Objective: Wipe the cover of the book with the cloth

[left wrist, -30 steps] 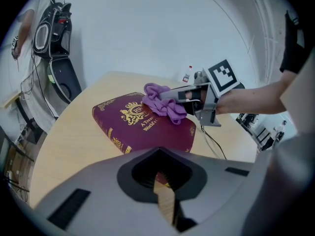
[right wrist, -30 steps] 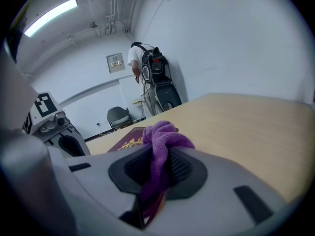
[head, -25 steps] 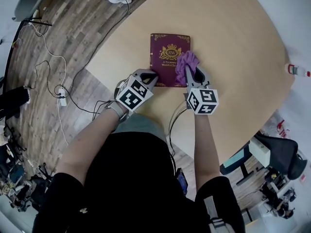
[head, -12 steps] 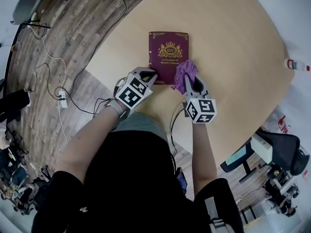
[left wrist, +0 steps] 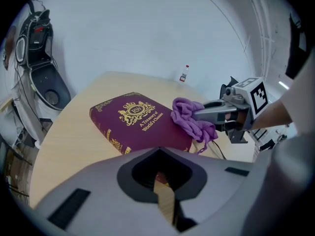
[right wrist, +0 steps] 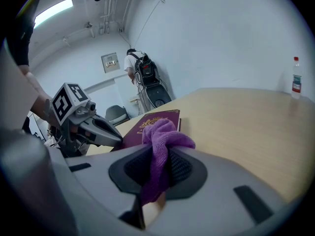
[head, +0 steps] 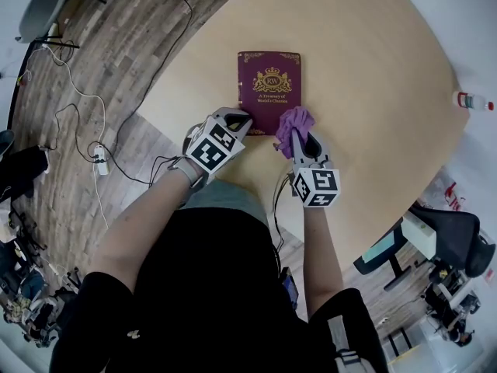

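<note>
Wiping of a book cover, seen from the head camera and from both gripper cameras. The right tongs [head: 300, 136] are closed on a purple cloth [head: 293, 121], which stands bunched between the jaws and spills forward past their tips. The left tongs [head: 242, 120] are drawn almost together and we see nothing held between them; their tips sit at the near left corner of the book [head: 270, 84], whether pressing on it or only beside it we cannot tell.

The maroon hardback lies flat and closed on the table [head: 373, 61], cover with gilt crest upward. It lies just ahead of both tongs, forward and to the left of the right pair. Its long axis runs away from the person, roughly in line with the jaws of the right tongs. The cloth overlaps only the near right corner of the cover, so we judge most of the cover as yet uncovered by this stroke.

The right hand is the working one. We judge that the coming move is a push forward and leftward along the long axis, with the left tongs placed to steady the book.
</note>
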Demonstrator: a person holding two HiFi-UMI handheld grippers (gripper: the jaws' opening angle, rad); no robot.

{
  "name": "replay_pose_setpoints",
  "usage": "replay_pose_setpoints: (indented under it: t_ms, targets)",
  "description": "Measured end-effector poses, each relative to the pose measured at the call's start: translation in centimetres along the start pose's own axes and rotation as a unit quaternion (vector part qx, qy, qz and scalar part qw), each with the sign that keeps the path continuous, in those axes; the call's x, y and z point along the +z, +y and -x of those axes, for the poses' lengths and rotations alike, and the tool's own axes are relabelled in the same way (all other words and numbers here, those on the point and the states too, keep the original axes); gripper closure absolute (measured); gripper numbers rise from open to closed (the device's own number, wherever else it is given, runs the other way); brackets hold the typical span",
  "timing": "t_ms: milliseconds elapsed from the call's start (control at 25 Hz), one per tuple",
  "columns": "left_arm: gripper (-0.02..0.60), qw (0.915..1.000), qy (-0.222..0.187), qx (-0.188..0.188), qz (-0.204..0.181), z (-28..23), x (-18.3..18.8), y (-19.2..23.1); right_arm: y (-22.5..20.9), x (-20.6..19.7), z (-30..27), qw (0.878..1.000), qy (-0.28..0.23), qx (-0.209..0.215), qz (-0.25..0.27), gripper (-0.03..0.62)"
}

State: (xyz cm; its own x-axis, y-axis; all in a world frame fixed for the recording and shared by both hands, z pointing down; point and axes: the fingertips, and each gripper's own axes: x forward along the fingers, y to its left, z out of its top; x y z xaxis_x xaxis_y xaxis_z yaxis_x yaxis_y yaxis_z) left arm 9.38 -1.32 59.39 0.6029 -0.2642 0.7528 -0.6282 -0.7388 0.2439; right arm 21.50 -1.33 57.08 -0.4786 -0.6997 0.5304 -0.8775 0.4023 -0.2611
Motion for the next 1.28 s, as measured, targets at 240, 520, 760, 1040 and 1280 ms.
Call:
replay_pose_setpoints:
  t_ms: [240,520,760,1040,1280]
  targets:
    - [0.563,1.0,0.0,-0.002,0.0,0.0,0.0,0.0,1.9,-0.7,0.1,1.0,0.023,0.013,0.014,0.523]
    - [0.563,1.0,-0.004,-0.004,0.003,0.1,0.1,-0.2,2.9,-0.9,-0.6,0.998,0.053,0.019,0.019,0.525]
    - [0.561,0.9999,-0.008,-0.006,0.004,0.1,0.1,-0.1,3.5,-0.4,-2.1,0.996,0.086,0.025,0.018,0.525]
    - [0.561,0.9999,-0.009,-0.012,0.005,0.0,0.2,-0.2,3.3,0.6,-4.2,0.993,0.113,0.026,0.009,0.525]
    - [0.563,0.9998,-0.01,-0.016,0.006,0.0,0.1,-0.1,2.7,1.5,-5.7,0.991,0.134,0.023,-0.007,0.526]
